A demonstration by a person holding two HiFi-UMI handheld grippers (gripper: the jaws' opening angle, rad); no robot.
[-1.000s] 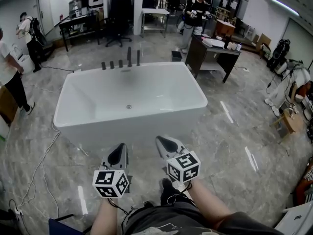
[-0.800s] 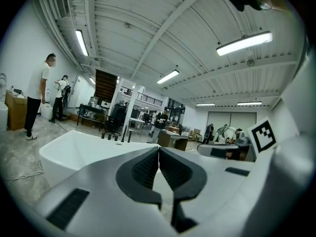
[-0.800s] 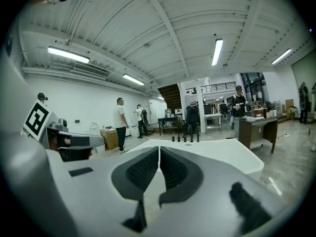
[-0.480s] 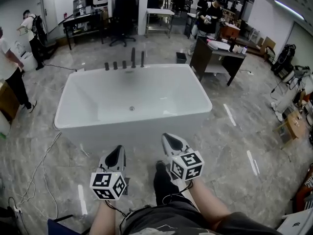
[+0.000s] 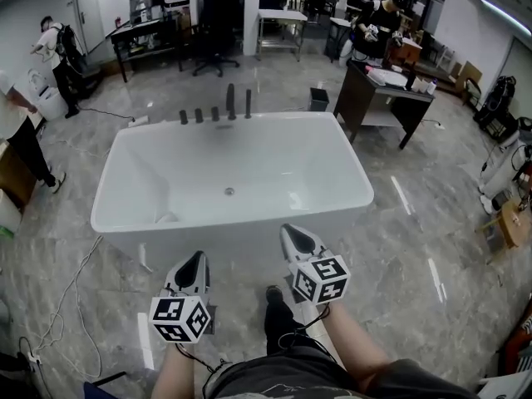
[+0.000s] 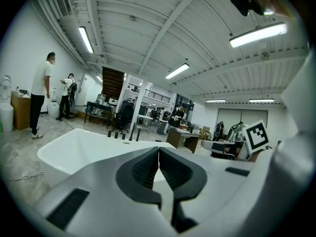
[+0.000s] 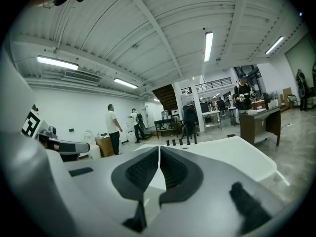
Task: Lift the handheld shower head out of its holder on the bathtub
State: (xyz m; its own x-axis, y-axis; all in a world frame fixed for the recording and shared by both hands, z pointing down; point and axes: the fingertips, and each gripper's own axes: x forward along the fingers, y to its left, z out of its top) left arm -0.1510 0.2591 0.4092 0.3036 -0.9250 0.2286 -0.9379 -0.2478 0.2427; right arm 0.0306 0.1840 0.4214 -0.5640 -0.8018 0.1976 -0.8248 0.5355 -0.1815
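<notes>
We moved nearer bathtub (image 5: 233, 235); left gripper (image 5: 198, 258) and right gripper (image 5: 290, 233) closed, empty, before its near wall; handheld shower head (image 5: 248, 103) untouched at far rim.

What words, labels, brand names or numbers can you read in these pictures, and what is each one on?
No text reads anywhere.
On the left gripper and the right gripper, the cubes show black-and-white square patterns, no letters.
On the bathtub: no print visible.
On the papers on the dark desk: too small to read.
</notes>
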